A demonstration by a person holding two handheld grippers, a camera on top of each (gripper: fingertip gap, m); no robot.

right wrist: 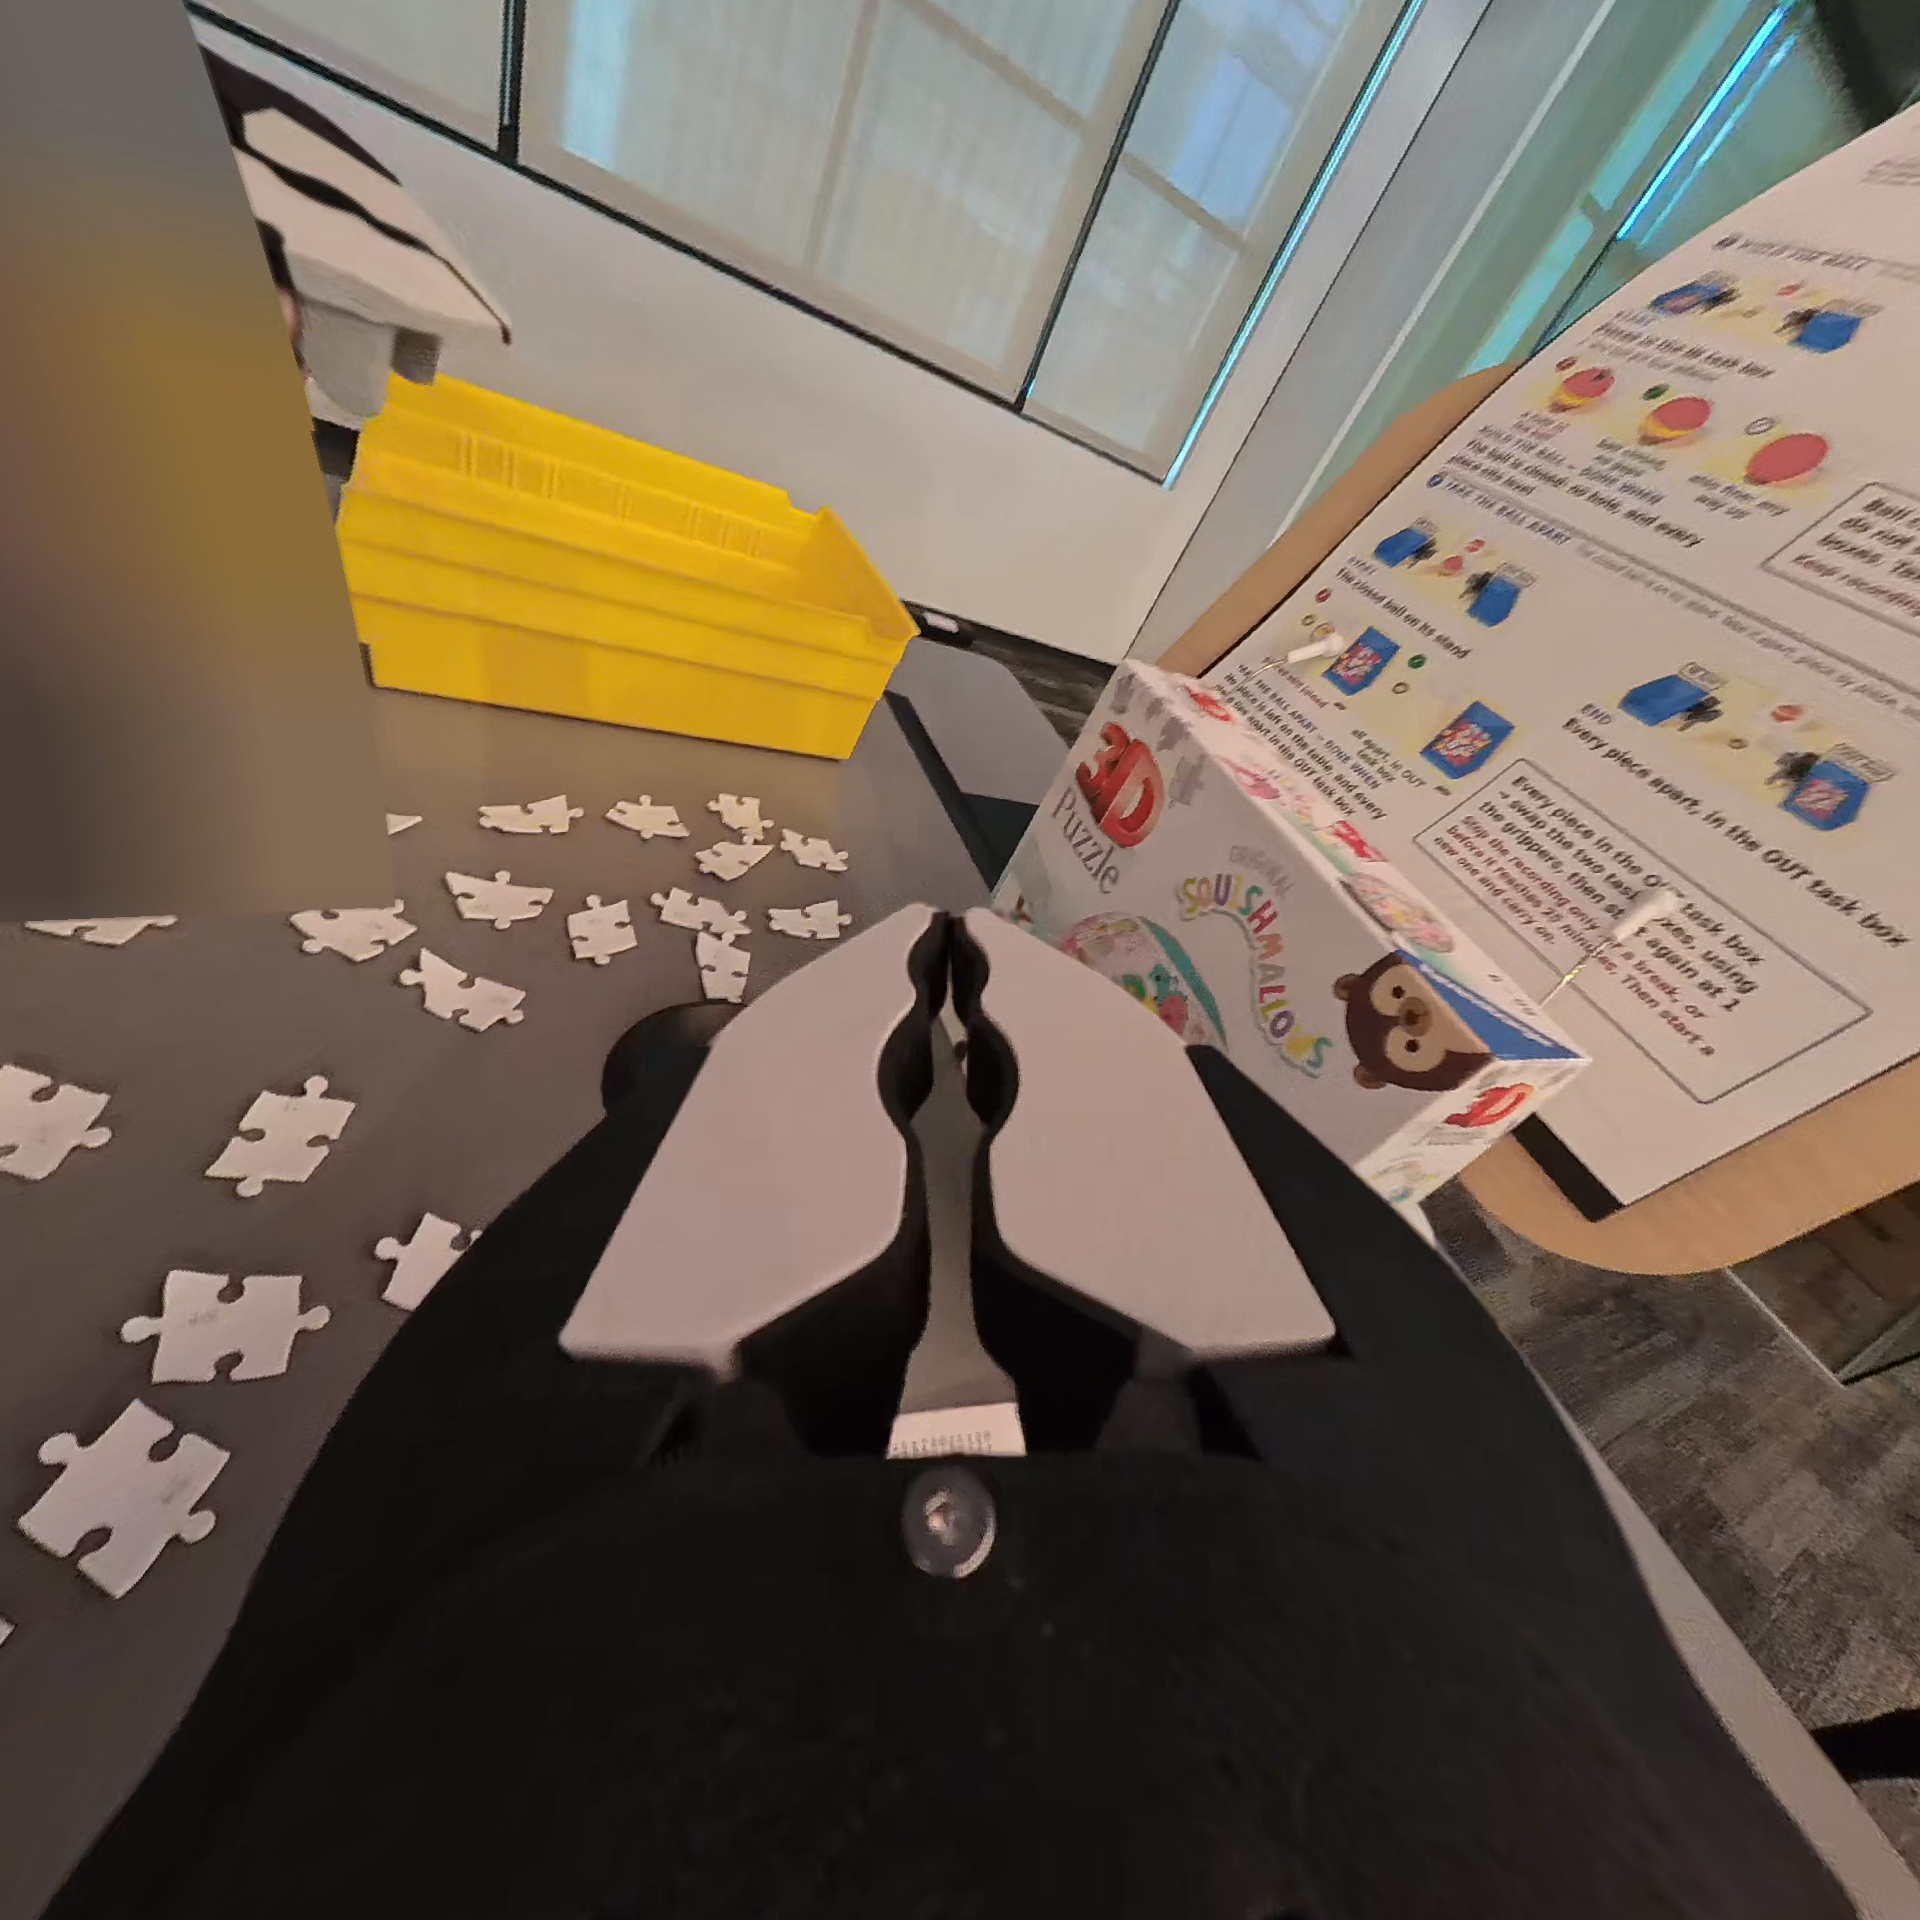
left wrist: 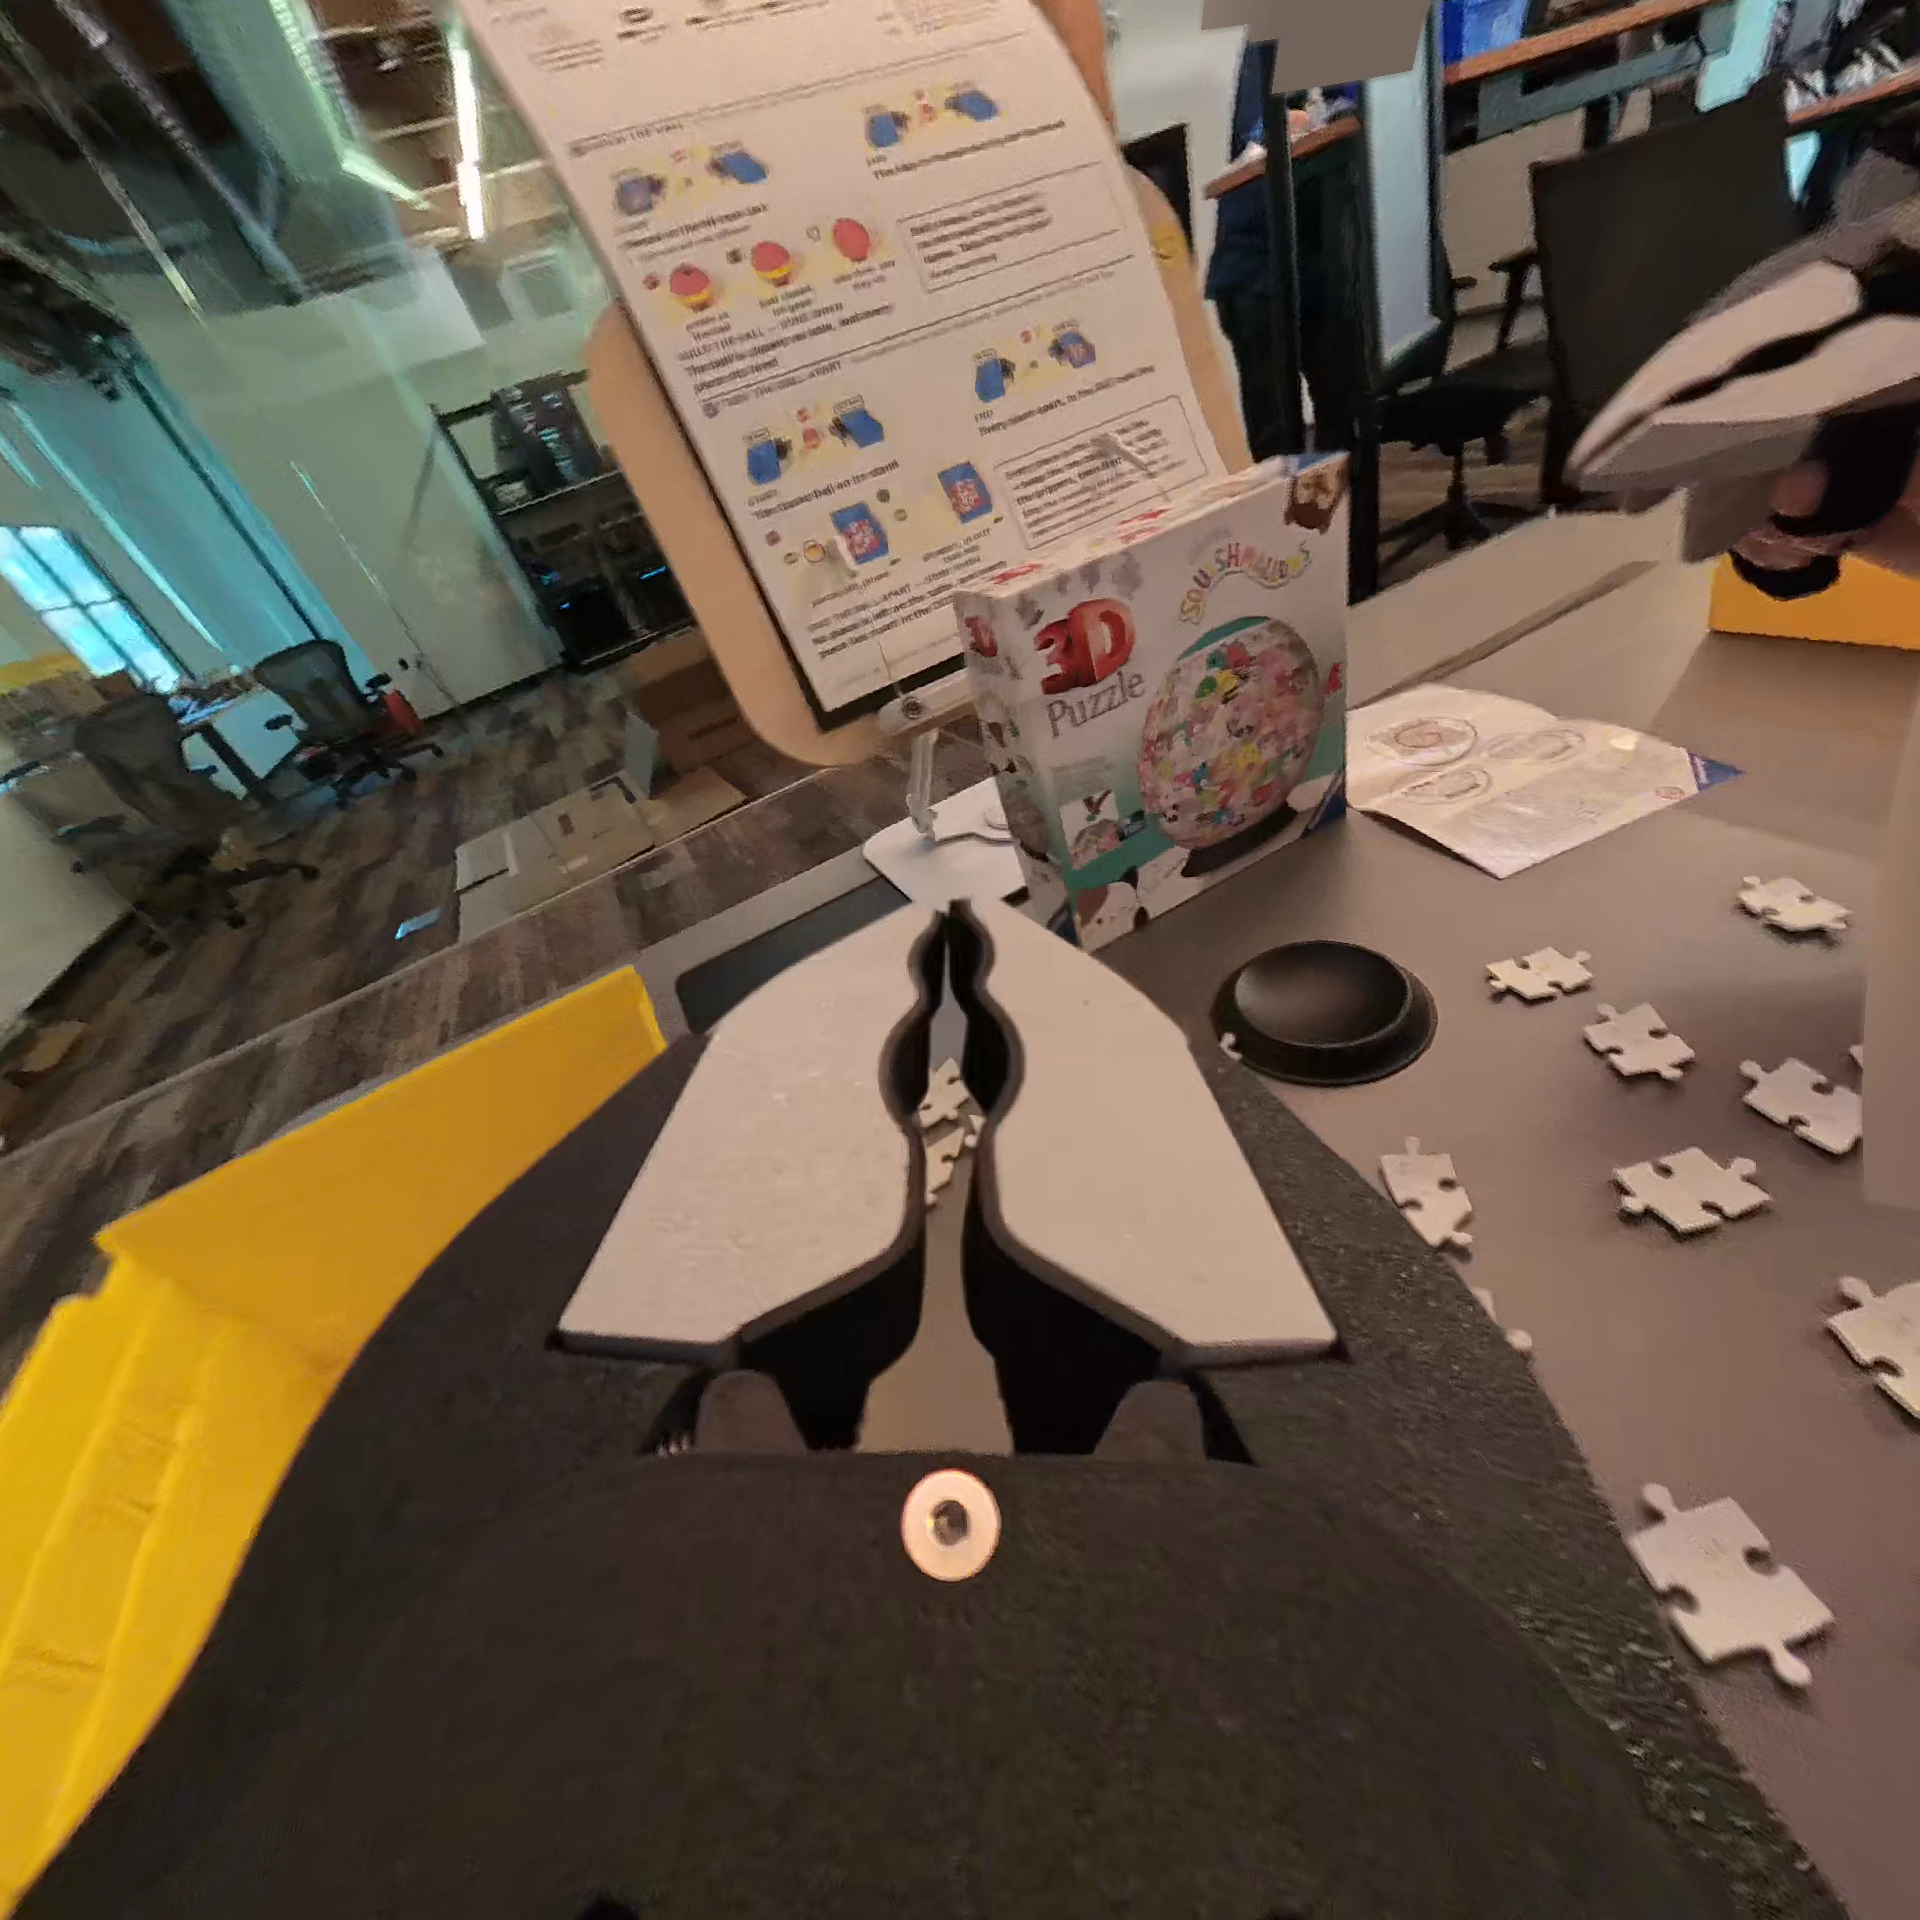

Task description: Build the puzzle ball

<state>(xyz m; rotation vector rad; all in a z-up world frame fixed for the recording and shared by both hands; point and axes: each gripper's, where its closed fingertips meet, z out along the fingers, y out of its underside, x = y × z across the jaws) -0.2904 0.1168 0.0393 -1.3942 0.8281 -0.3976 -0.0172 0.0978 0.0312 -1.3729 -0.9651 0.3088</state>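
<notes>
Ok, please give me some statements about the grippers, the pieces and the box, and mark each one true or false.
1. The left gripper holds a puzzle piece. False: it is shut on nothing.
2. The puzzle pieces lie loose on the table, white side up. True.
3. The black stand carries a half-built ball. False: nothing sits on it.
4. The puzzle box stands upright on the table, behind the stand. True.
5. The right gripper is shut and holds nothing. True.
6. The yellow bin is full of pieces. False: no pieces show in it.
</notes>
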